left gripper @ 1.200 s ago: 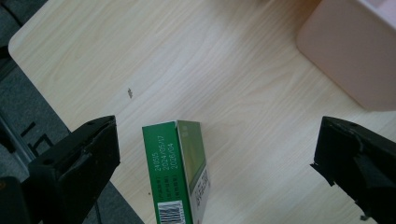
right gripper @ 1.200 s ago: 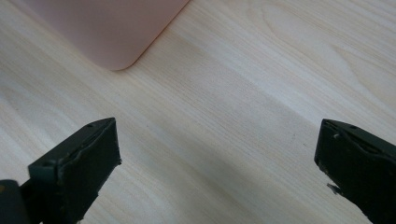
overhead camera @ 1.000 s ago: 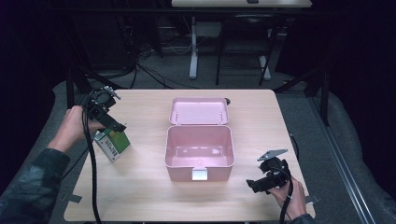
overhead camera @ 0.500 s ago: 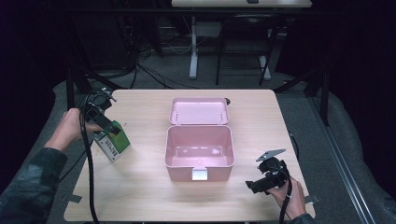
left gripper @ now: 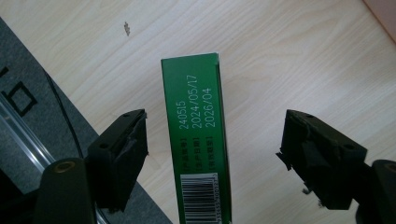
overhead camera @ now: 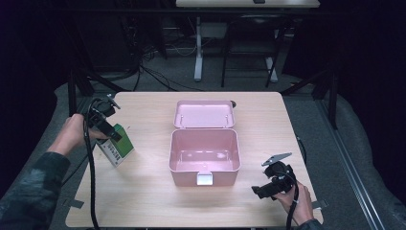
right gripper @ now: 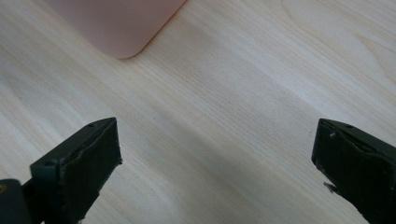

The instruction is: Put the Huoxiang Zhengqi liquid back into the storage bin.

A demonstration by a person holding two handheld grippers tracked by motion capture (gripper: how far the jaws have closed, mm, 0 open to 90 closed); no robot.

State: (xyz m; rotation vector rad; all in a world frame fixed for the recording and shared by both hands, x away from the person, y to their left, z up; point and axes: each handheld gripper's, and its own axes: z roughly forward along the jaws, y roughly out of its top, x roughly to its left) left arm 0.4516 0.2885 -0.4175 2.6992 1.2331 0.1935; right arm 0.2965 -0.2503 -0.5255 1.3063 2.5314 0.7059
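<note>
While the green box [overhead camera: 116,146] is left lying on the worktop [overhead camera: 143,201] to the left of the pink case [overhead camera: 205,152], the left tool [overhead camera: 108,128] has been brought down over it and its jaws have just been closing. The box is seen between them, not yet pinched. The right tool [overhead camera: 261,190] is held spread, right of the case. A grab is likely next.

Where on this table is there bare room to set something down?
Bare wood runs between the green box and the pink case, along the near edge, and right of the case up to the far corner. It is crowded only around the left claw at the box.
</note>
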